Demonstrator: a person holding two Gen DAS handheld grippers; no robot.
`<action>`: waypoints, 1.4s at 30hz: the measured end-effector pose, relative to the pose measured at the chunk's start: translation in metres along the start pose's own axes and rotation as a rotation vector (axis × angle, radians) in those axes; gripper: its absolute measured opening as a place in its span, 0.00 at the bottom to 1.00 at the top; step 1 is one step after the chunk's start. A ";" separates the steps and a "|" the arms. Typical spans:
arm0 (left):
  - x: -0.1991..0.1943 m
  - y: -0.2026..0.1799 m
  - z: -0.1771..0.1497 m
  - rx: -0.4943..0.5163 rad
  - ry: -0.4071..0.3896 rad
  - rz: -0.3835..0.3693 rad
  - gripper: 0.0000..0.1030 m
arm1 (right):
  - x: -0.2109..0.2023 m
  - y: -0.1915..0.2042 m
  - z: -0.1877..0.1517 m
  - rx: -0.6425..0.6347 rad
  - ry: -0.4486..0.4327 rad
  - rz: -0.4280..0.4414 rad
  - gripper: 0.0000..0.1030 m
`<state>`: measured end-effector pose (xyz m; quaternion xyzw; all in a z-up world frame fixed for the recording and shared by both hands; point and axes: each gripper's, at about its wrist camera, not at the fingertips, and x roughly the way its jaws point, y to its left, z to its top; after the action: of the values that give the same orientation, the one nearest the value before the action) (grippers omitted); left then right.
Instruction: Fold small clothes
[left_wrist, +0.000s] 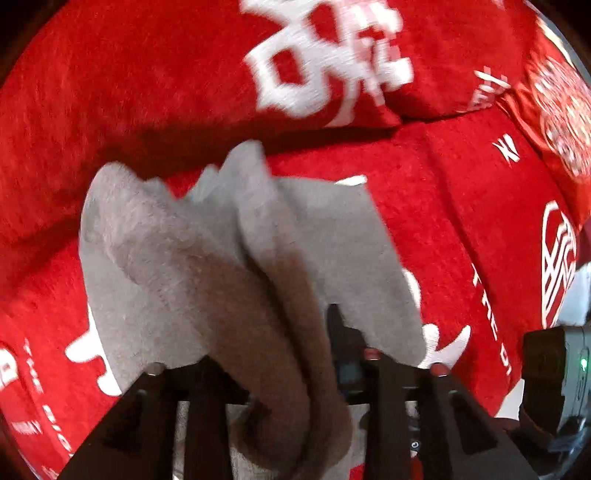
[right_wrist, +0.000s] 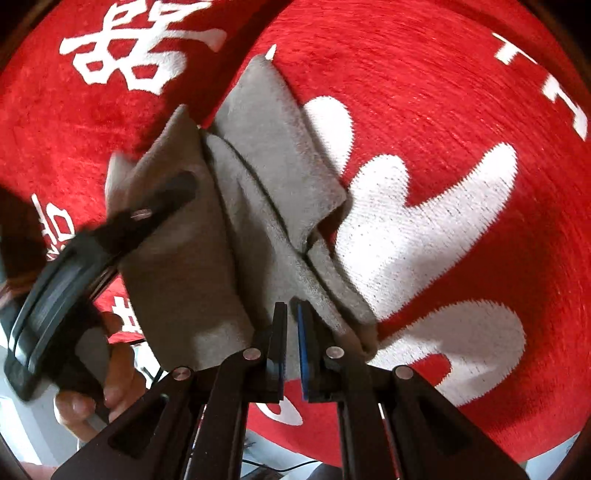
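A small grey cloth (left_wrist: 221, 266) hangs bunched and creased above a red blanket with white lettering (left_wrist: 110, 92). My left gripper (left_wrist: 317, 332) is shut on the cloth, which drapes over and hides most of its fingers. In the right wrist view the same grey cloth (right_wrist: 207, 229) is folded in loose layers. My right gripper (right_wrist: 292, 317) is shut on the cloth's near edge, its blue-padded fingers almost together. The left gripper (right_wrist: 173, 192) shows at the left of that view, clamped on the cloth's far side.
The red blanket (right_wrist: 443, 110) covers the whole surface under both grippers. A red pillow with white characters (left_wrist: 325, 55) lies at the back. The person's hand (right_wrist: 110, 376) holds the left gripper's handle. A dark device with a green light (left_wrist: 554, 376) sits at the right edge.
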<state>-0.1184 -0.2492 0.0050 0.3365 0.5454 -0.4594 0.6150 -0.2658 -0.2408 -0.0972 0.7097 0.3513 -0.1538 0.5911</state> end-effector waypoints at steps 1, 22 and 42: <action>-0.006 -0.006 0.000 0.028 -0.024 0.009 0.65 | -0.003 -0.002 0.001 0.007 -0.003 0.010 0.07; -0.020 0.145 -0.080 -0.308 -0.021 0.077 0.72 | 0.012 0.038 0.066 -0.052 0.050 0.063 0.18; -0.021 0.135 -0.115 -0.290 -0.045 0.067 0.78 | -0.034 0.067 0.037 -0.243 -0.095 -0.285 0.28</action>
<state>-0.0337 -0.0920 -0.0063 0.2518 0.5804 -0.3627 0.6842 -0.2368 -0.2900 -0.0364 0.5682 0.4357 -0.2258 0.6606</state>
